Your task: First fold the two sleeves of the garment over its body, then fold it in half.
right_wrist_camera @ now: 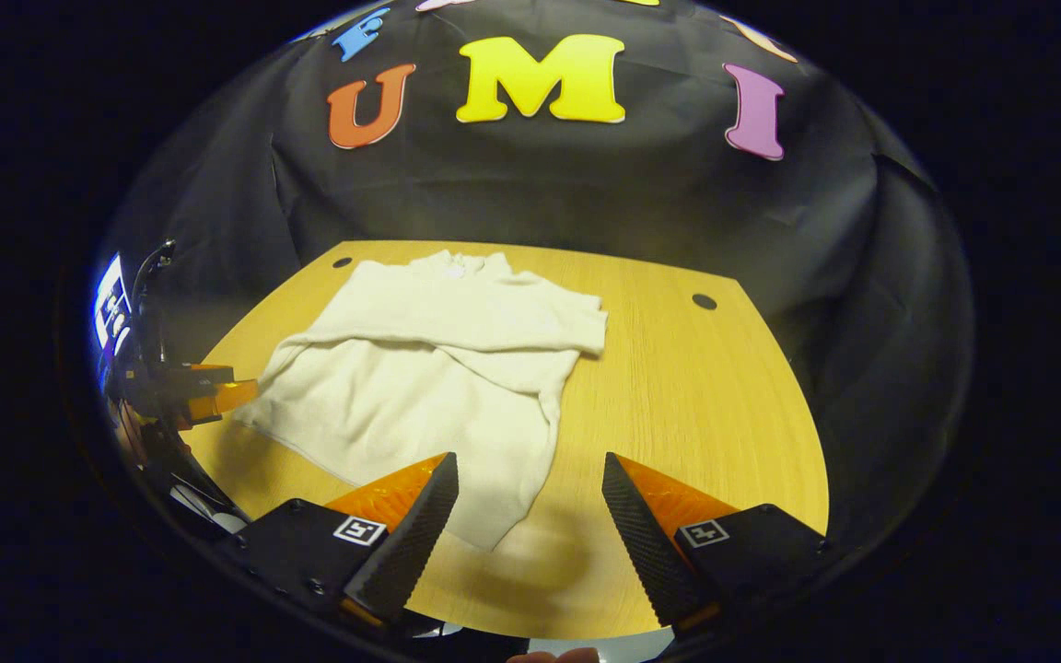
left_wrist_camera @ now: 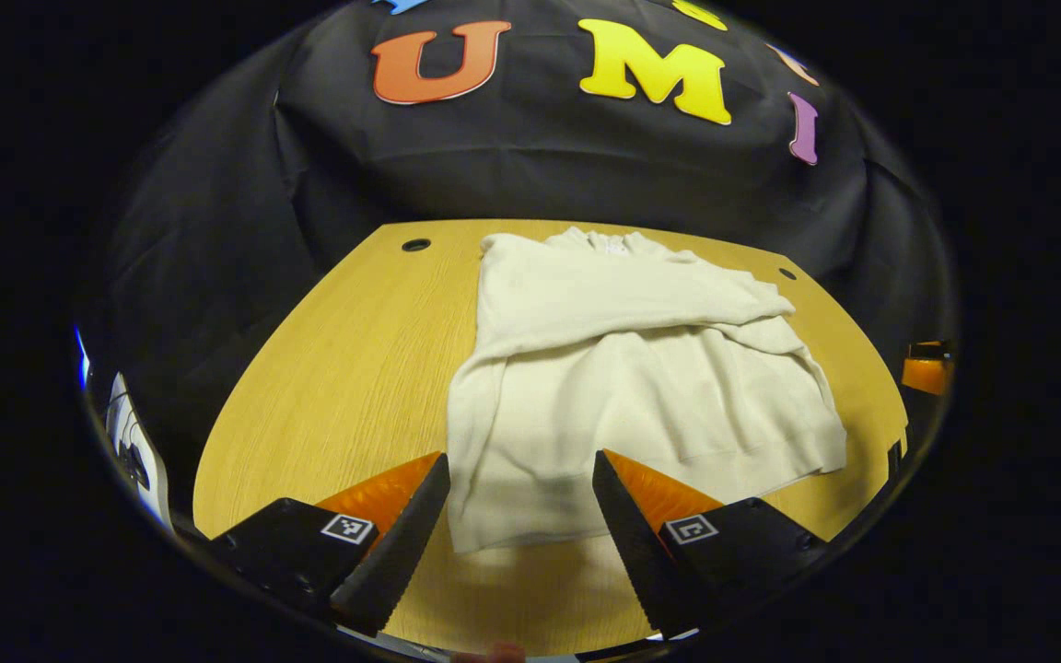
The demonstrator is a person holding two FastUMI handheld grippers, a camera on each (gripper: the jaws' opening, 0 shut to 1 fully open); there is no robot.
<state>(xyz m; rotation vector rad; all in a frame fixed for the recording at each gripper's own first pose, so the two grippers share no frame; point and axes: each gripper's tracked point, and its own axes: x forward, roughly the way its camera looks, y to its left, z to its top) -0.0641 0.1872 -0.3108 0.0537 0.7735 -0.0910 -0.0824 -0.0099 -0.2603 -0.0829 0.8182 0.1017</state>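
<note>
- Nearest the lens, left hand-held gripper poised released, fingers spread either side of the near hem corner without touching cloth; right hand-held gripper likewise released, hanging above the opposite hem corner and bare wood.
- Between and beyond them, cream knitted long-sleeved garment laid flat on the pale wooden worktop, collar at the far edge, hem toward the grippers; both sleeves apparently folded across the chest, leaving the halving fold, judged next.
- Paired corners presumably targeted for lifting the hem toward the collar.
- Open wood left and right of the cloth; little margin behind the collar before the far edge, with two dark round holes near the far corners.
</note>
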